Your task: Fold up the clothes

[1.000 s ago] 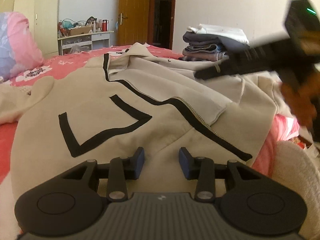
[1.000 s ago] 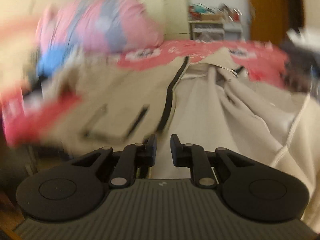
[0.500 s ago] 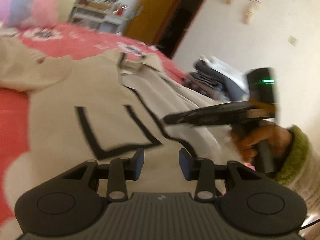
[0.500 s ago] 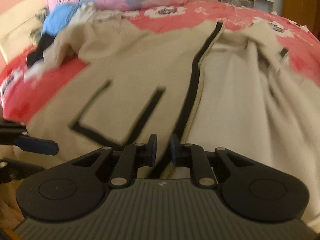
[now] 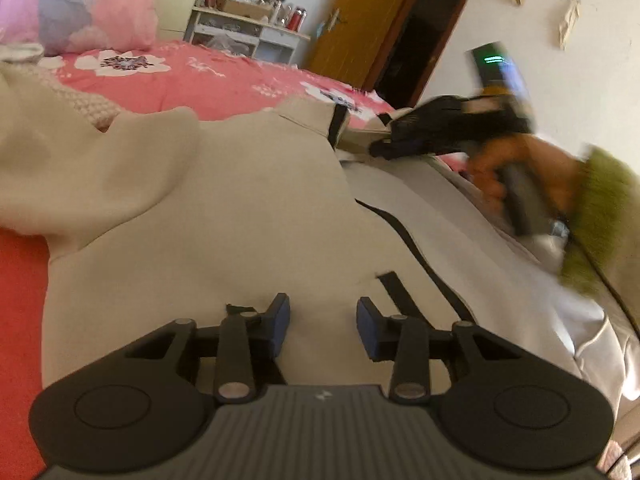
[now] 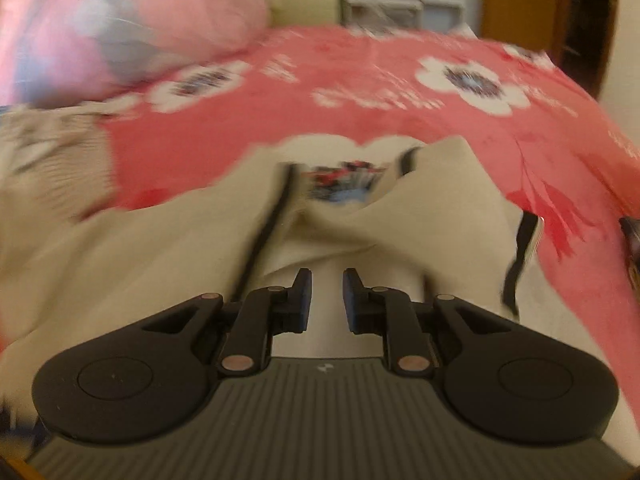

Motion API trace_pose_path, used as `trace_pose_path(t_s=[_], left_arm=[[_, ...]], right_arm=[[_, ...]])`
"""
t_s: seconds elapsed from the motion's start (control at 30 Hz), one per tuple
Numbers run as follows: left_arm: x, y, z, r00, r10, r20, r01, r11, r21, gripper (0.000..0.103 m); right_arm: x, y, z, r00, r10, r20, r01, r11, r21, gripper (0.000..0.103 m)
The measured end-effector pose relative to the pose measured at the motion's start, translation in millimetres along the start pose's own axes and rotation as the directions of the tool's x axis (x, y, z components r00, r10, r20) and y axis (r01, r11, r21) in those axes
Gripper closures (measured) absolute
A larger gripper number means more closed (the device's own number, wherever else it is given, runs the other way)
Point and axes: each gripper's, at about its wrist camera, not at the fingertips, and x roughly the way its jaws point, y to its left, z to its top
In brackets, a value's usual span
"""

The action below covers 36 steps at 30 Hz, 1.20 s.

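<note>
Two grippers hang over one beige jacket point(image 5: 248, 216) that lies spread, front up and unzipped, on the pink flowered bedspread point(image 5: 208, 80). Its long axis runs away from both cameras, hem near and collar far, with the black zipper band point(image 5: 416, 252) marking that line.

From the left wrist view, the left gripper point(image 5: 323, 322) sits low over the hem half of the left panel, jaws parted with nothing but bare cloth showing between them; it grasps nothing. Beyond it and to the right, the right gripper point(image 5: 380, 148) reaches out to the collar point(image 5: 316, 116), carried by a hand point(image 5: 516, 172) in a green cuff point(image 5: 596, 216) (blurred, so whether its tips touch cloth I cannot tell).

From the right wrist view, the right gripper point(image 6: 326, 300) shows a narrow gap between its pads, empty, with the collar opening point(image 6: 344, 188) straight ahead and just past the fingertips.

So the neck end lies forward of the right gripper and well away from the left one, and the right hand is plainly the nearer to it. Any pinch at the collar is the right hand's work, I judge, while the left is placed for the hem.
</note>
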Motion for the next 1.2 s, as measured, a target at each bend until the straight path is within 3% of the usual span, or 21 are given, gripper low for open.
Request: trace_pose_path(t_s=[0.07,0.13,0.37,0.47,0.53,0.63,0.67,0.7,0.8,0.87,0.9,0.97,1.03,1.13,1.2], left_arm=[[0,-3,-1,1.0,0.011,0.005,-0.011,1.0,0.019,0.065],[0,-6,-3,1.0,0.024,0.011,-0.025,0.999,0.041,0.064],[-1,-6,-4,1.0,0.016,0.014,-0.017,0.999,0.032,0.064],[-1,-6,-4,1.0,0.017,0.015,-0.018,0.999,0.032,0.064],[-1,-6,-4,1.0,0.019,0.015,-0.019,0.999,0.034,0.064],[-1,-6,-4,1.0,0.021,0.014,-0.022,0.999,0.036,0.064],[-1,-6,-4,1.0,0.022,0.014,-0.022,0.999,0.037,0.064],[-1,-6,-4,1.0,0.022,0.014,-0.022,0.999,0.037,0.064],[-1,-6,-4,1.0,0.022,0.014,-0.022,0.999,0.037,0.064],[-2,-6,-4,1.0,0.02,0.014,-0.021,0.999,0.035,0.064],[-2,-5,-4,1.0,0.019,0.014,-0.019,0.999,0.034,0.064],[-2,-4,-4,1.0,0.016,0.015,-0.016,0.999,0.03,0.064],[-2,-4,-4,1.0,0.016,0.015,-0.016,0.999,0.029,0.064],[-2,-5,-4,1.0,0.016,0.015,-0.017,0.999,0.03,0.064],[-2,-5,-4,1.0,0.015,0.015,-0.016,0.999,0.029,0.064]], right_arm=[[32,-10,21,1.0,0.005,0.01,-0.005,0.999,0.04,0.087],[58,-18,43,0.997,0.06,0.05,-0.065,0.992,0.105,0.089],[128,-36,65,0.989,0.074,0.124,-0.108,0.949,0.297,0.092],[99,-39,69,0.977,0.094,0.193,-0.148,0.946,0.288,0.089],[73,-42,70,0.966,0.162,0.202,-0.219,0.929,0.298,0.087],[33,-48,71,0.94,0.272,0.208,-0.327,0.89,0.316,0.069],[28,-46,69,0.938,0.295,0.181,-0.338,0.891,0.301,0.055],[23,-43,66,0.938,0.315,0.148,-0.345,0.895,0.282,0.049],[32,-33,51,0.953,0.301,0.037,-0.301,0.924,0.236,0.045],[48,-33,39,0.946,0.324,-0.018,-0.306,0.91,0.281,0.046],[53,-32,35,0.935,0.354,-0.021,-0.333,0.895,0.296,0.058],[58,-27,28,0.915,0.404,-0.008,-0.384,0.875,0.295,0.092],[48,-14,26,0.925,0.378,0.039,-0.379,0.908,0.178,0.094],[59,3,15,0.967,0.254,0.009,-0.254,0.967,0.031,0.093],[67,16,7,0.983,0.183,0.002,-0.182,0.981,-0.066,0.087]])
